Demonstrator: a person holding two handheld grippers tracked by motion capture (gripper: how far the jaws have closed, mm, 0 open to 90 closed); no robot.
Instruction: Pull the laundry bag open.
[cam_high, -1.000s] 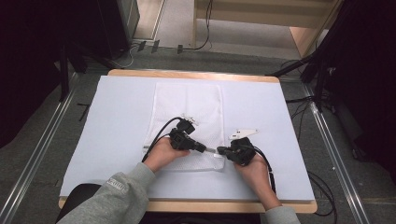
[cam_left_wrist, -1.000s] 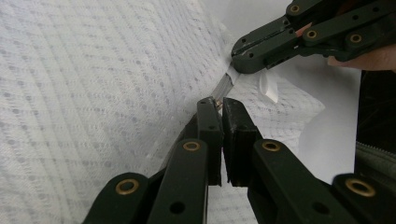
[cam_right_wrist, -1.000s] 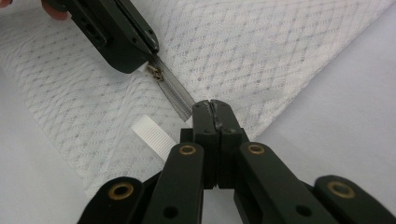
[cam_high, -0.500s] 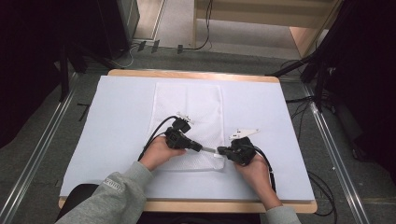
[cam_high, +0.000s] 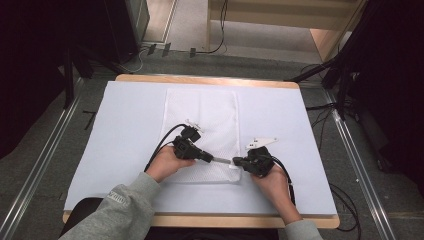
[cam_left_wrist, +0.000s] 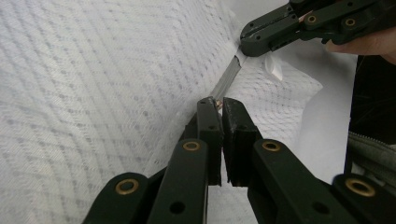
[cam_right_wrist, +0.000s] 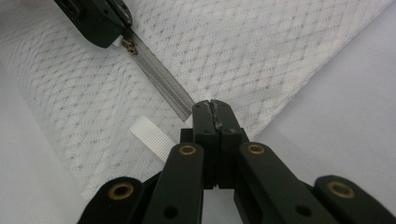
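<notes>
A white mesh bag (cam_high: 202, 120) lies flat on the white table cover (cam_high: 125, 125), its zipper (cam_high: 222, 160) along the near edge. My left gripper (cam_high: 210, 159) is shut on the small metal zipper pull (cam_left_wrist: 217, 103), with grey zipper tape (cam_left_wrist: 228, 78) running on toward the other gripper (cam_left_wrist: 250, 42). My right gripper (cam_high: 236, 161) is shut on the bag's edge at the zipper's end (cam_right_wrist: 211, 106). In the right gripper view the zipper (cam_right_wrist: 161, 74) stretches up to the left gripper (cam_right_wrist: 116, 39) and the pull (cam_right_wrist: 130, 46). A white ribbed tab (cam_right_wrist: 152, 135) sticks out beside my right jaws.
The table's wooden edge (cam_high: 210, 220) is close under the person's forearms. Cables (cam_high: 160, 142) trail from both grippers across the cover. Metal rails (cam_high: 45, 160) and dark stands flank the table on both sides.
My left gripper has slid a little to the left with the zipper pull, leaving slightly more zipper between the two grippers. The right gripper has stayed put.
</notes>
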